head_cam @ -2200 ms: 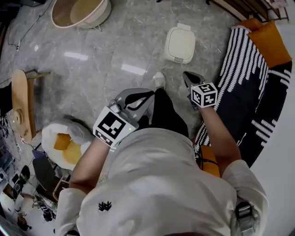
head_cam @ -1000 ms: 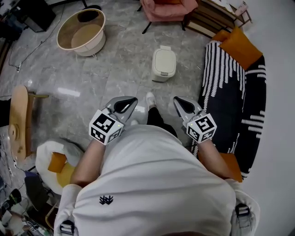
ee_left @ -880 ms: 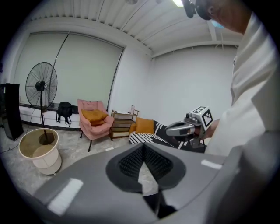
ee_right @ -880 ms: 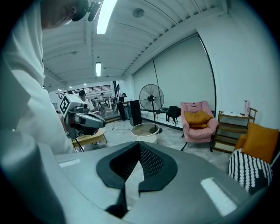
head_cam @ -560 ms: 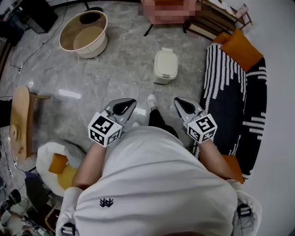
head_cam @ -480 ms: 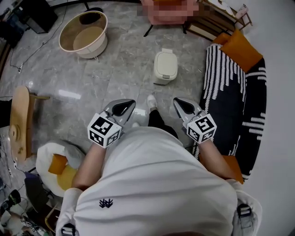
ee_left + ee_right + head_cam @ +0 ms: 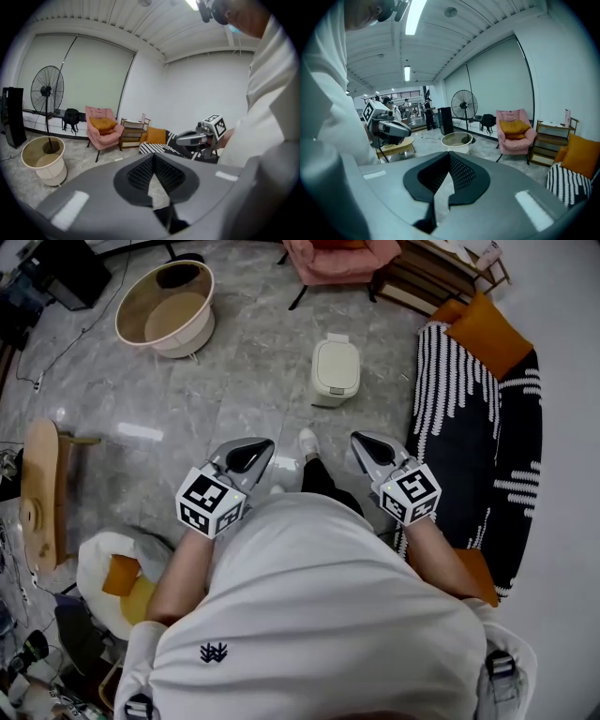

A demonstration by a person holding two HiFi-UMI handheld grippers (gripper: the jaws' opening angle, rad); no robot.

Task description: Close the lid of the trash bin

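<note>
The cream trash bin (image 7: 335, 368) stands on the grey floor ahead of the person's foot, and its lid lies flat down on it. My left gripper (image 7: 265, 442) is held near the person's waist, well short of the bin and to its left, jaws shut with nothing between them. My right gripper (image 7: 359, 439) is level with it on the other side, also shut and empty. The left gripper view shows its own shut tips (image 7: 153, 156) and the right gripper (image 7: 187, 138) across from them. In the right gripper view I see shut tips (image 7: 449, 154) and the left gripper (image 7: 401, 127). Neither gripper view shows the bin.
A round beige tub (image 7: 167, 306) sits far left, a pink armchair (image 7: 337, 257) behind the bin. A black-and-white striped rug (image 7: 473, 418) with an orange cushion (image 7: 487, 334) lies right. A wooden stool (image 7: 42, 488) and a white bag (image 7: 122, 568) are at left. A standing fan (image 7: 47, 89) is by the wall.
Two seconds ago the head was nearer the bin and the right gripper reached toward it. Both grippers have since drawn back to the waist; over the last second almost nothing moved.
</note>
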